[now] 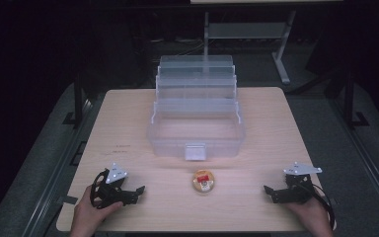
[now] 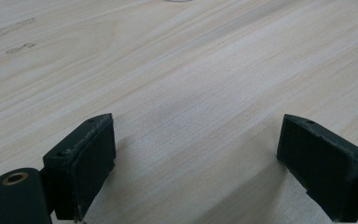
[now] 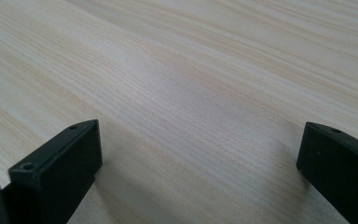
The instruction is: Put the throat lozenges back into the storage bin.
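— Where do things stand for you right now?

— Both my grippers rest low on the tabletop (image 1: 128,113), at the bottom of the high view. My left gripper (image 1: 139,189) sits at the lower left and my right gripper (image 1: 267,189) at the lower right. Both point inward toward the middle. The fingers (image 2: 81,163) of the left are spread wide with bare wood between them, and in the right gripper view the fingers (image 3: 58,168) are released the same way, grasping nothing.

— And the thing you're after?

— The small round tin (image 1: 203,181), yellowish with a red label on its lid, lies between my two grippers, a little below the centre of the frame, well apart from each. Just above it stands the clear plastic tool box (image 1: 197,111), lid thrown back, tiered trays stepped up behind, its front latch facing the tin.

— So which step is this?

— I'd say the very start: nothing picked up, the box open and waiting, I judge.

— What does the next move call for?

— Probably one gripper swinging inward and straddling the tin across its width. It's low and flat, so my fingers must come down close to the wood before closing.
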`<state>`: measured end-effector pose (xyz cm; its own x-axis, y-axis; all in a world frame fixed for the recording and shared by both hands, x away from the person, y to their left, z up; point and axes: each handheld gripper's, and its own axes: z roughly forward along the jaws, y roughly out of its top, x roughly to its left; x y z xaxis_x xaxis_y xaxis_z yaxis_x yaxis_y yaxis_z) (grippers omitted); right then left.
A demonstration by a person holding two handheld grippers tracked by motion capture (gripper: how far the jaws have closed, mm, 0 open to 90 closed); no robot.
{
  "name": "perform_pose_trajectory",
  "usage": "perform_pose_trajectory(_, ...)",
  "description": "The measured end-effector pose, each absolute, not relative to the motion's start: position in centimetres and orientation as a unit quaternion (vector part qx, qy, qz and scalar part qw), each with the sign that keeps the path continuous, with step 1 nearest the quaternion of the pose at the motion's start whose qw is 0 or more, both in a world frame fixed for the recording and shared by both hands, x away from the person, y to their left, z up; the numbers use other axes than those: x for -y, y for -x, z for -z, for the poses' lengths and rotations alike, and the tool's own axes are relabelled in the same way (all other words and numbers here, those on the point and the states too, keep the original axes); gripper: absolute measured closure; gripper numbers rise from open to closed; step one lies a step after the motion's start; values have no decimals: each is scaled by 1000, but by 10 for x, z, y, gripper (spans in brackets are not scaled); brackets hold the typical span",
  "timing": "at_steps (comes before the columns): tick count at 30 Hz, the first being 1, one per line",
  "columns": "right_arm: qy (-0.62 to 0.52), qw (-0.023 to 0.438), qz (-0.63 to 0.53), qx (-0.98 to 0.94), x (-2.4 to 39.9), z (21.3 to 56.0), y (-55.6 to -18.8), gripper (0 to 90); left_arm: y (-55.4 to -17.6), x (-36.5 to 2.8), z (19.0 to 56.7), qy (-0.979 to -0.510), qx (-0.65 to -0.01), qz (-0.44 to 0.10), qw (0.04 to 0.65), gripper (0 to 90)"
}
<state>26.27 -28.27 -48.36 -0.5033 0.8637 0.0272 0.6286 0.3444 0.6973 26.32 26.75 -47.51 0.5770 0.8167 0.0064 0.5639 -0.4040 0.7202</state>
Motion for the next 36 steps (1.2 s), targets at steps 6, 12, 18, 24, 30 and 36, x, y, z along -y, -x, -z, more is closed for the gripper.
perform_pose_trajectory(6,-465,176,-333,-801,283,484,-263,0,-263,-267,475,-818,-422,-183,346,106)
perform_pose_trajectory(12,-471,164,-310,-809,280,479,-265,0,-263,-267,475,-818,-422,-183,346,106)
perform_pose_trajectory(18,-470,158,-305,-813,281,475,-265,0,-263,-267,475,-818,-422,-183,346,106)
perform_pose_trajectory(24,-467,151,-303,-817,280,470,-264,0,-263,-267,475,-818,-422,-183,346,106)
perform_pose_trajectory(30,-462,143,-304,-821,277,465,-262,0,-263,-267,475,-818,-422,-183,346,106)
perform_pose_trajectory(36,-459,137,-308,-822,274,462,-262,0,-263,-267,475,-818,-422,-183,346,106)
